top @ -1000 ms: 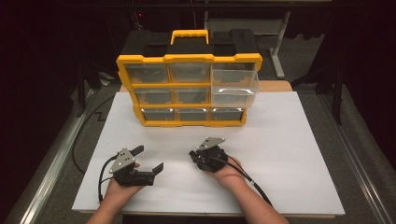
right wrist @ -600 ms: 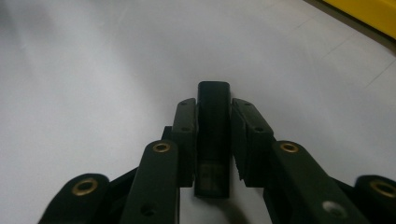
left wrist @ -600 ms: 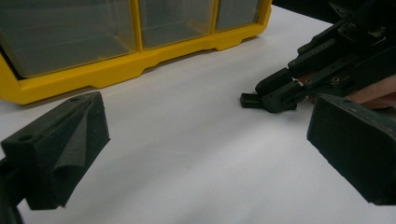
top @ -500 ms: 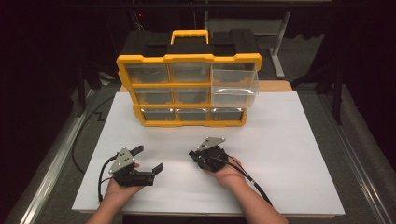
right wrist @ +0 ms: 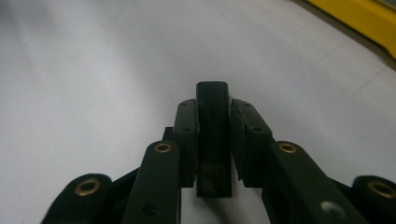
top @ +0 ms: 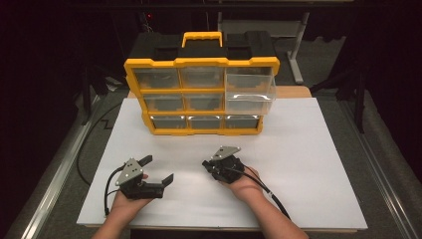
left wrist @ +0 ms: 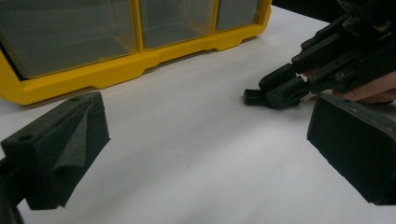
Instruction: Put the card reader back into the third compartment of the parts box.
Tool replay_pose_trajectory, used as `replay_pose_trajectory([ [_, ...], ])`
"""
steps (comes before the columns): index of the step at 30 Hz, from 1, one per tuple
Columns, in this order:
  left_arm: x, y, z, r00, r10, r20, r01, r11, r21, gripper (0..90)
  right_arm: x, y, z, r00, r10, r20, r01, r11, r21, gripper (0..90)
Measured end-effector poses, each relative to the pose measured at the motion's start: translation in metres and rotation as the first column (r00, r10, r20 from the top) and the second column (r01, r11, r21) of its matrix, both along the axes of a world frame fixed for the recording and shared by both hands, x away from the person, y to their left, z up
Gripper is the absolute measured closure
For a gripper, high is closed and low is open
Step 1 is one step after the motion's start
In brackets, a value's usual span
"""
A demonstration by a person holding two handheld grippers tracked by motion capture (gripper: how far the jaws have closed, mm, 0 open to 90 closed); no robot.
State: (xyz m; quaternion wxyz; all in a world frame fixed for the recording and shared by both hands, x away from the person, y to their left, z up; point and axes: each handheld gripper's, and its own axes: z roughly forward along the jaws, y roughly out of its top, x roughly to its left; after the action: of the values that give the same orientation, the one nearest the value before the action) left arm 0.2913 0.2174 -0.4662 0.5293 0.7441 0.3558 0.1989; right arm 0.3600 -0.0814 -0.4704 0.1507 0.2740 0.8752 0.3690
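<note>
While your right gripper (top: 206, 164) sits low on the white table (top: 308, 164), its jaws have just been closing and now clamp a small black block (right wrist: 213, 135) (a flat dark piece, end poking out past the pads (right wrist: 186, 140)). Your left gripper (top: 158, 170) rests near-left on the sheet, jaws wide apart with nothing between them. The yellow drawer organizer (top: 201, 97) stands at the far side, well apart from both.

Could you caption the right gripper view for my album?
Right gripper clamps a small black block above a white table.
</note>
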Motion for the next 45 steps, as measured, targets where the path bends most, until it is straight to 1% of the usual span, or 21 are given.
replay_pose_trajectory([
  [1, 0.000, 0.000, 0.000, 1.0000, 0.000, 0.001, 0.000, 1.0000, -0.001, 0.3, -0.001, -0.001, 0.001, 1.0000, -0.001, -0.001, 0.001, 1.000, 0.004, 74.8],
  [3, 0.000, 0.000, 0.000, 1.0000, -0.001, 0.003, 0.001, 1.0000, -0.003, 0.3, -0.004, -0.007, 0.006, 0.9998, 0.006, 0.019, -0.007, 1.000, 0.011, 74.8],
  [6, 0.000, 0.000, 0.000, 1.0000, -0.001, 0.006, 0.001, 1.0000, -0.004, 0.3, -0.007, -0.011, 0.008, 0.9997, 0.005, 0.024, -0.006, 1.000, 0.019, 74.8],
  [9, 0.000, 0.000, 0.000, 1.0000, 0.000, 0.006, 0.000, 1.0000, -0.005, 0.3, -0.012, -0.022, 0.012, 0.9993, 0.005, 0.036, -0.006, 1.000, 0.027, 74.8],
  [10, 0.000, 0.000, 0.000, 1.0000, 0.000, 0.007, 0.000, 1.0000, -0.005, 0.3, -0.012, -0.022, 0.012, 0.9993, 0.005, 0.036, -0.006, 1.000, 0.027, 74.8],
  [11, 0.000, 0.000, 0.000, 1.0000, -0.001, 0.007, 0.001, 1.0000, -0.005, 0.3, -0.014, -0.026, 0.013, 0.9992, 0.001, 0.040, -0.002, 1.000, 0.021, 74.7],
  [13, 0.000, -0.001, 0.000, 1.0000, -0.003, 0.006, 0.003, 1.0000, -0.003, 0.3, -0.017, -0.035, 0.014, 0.9991, -0.004, 0.043, 0.003, 1.000, 0.027, 74.8],
  [15, 0.000, -0.001, 0.000, 1.0000, -0.004, 0.007, 0.004, 1.0000, -0.003, 0.3, -0.018, -0.038, 0.015, 0.9991, -0.008, 0.042, 0.007, 0.999, 0.033, 74.8],
  [17, 0.000, -0.001, 0.000, 1.0000, -0.004, 0.007, 0.004, 1.0000, -0.004, 0.3, -0.020, -0.048, 0.016, 0.9988, -0.016, 0.046, 0.015, 0.999, 0.032, 74.8],
  [18, 0.000, -0.001, 0.000, 1.0000, -0.004, 0.007, 0.004, 1.0000, -0.004, 0.3, -0.020, -0.048, 0.016, 0.9988, -0.016, 0.046, 0.015, 0.999, 0.032, 74.8],
  [29, 0.000, 0.000, 0.000, 1.0000, -0.004, 0.009, 0.004, 0.9999, -0.009, 0.3, -0.025, -0.079, 0.018, 0.9970, -0.064, 0.044, 0.063, 0.998, 0.032, 74.7],
  [30, 0.000, 0.000, 0.000, 0.9999, -0.003, 0.010, 0.003, 0.9999, -0.010, 0.3, -0.026, -0.085, 0.018, 0.9965, -0.072, 0.042, 0.071, 0.997, 0.031, 74.8],
  [31, 0.000, 0.000, 0.000, 0.9999, -0.003, 0.011, 0.003, 1.0000, -0.010, 0.3, -0.026, -0.085, 0.018, 0.9965, -0.072, 0.042, 0.071, 0.997, 0.031, 74.8],
  [33, 0.000, 0.000, 0.000, 0.9999, -0.001, 0.010, 0.001, 0.9999, -0.011, 0.3, -0.027, -0.093, 0.018, 0.9960, -0.079, 0.042, 0.078, 0.997, 0.026, 74.8],
  [34, 0.000, 0.000, 0.000, 0.9999, -0.001, 0.010, 0.001, 0.9999, -0.011, 0.3, -0.027, -0.093, 0.018, 0.9960, -0.079, 0.042, 0.078, 0.997, 0.026, 74.8],
  [39, 0.000, 0.001, 0.001, 0.9999, -0.001, 0.011, 0.001, 0.9999, -0.012, 0.3, -0.031, -0.110, 0.019, 0.9936, -0.104, 0.043, 0.103, 0.994, 0.031, 74.7],
  [40, 0.000, 0.001, 0.001, 0.9999, 0.000, 0.010, 0.000, 0.9999, -0.012, 0.3, -0.031, -0.110, 0.019, 0.9936, -0.104, 0.043, 0.103, 0.994, 0.031, 74.7],
  [45, 0.000, 0.001, 0.001, 0.9999, -0.002, 0.012, 0.002, 0.9999, -0.011, 0.3, -0.034, -0.126, 0.019, 0.9909, -0.129, 0.036, 0.128, 0.991, 0.034, 74.7],
])
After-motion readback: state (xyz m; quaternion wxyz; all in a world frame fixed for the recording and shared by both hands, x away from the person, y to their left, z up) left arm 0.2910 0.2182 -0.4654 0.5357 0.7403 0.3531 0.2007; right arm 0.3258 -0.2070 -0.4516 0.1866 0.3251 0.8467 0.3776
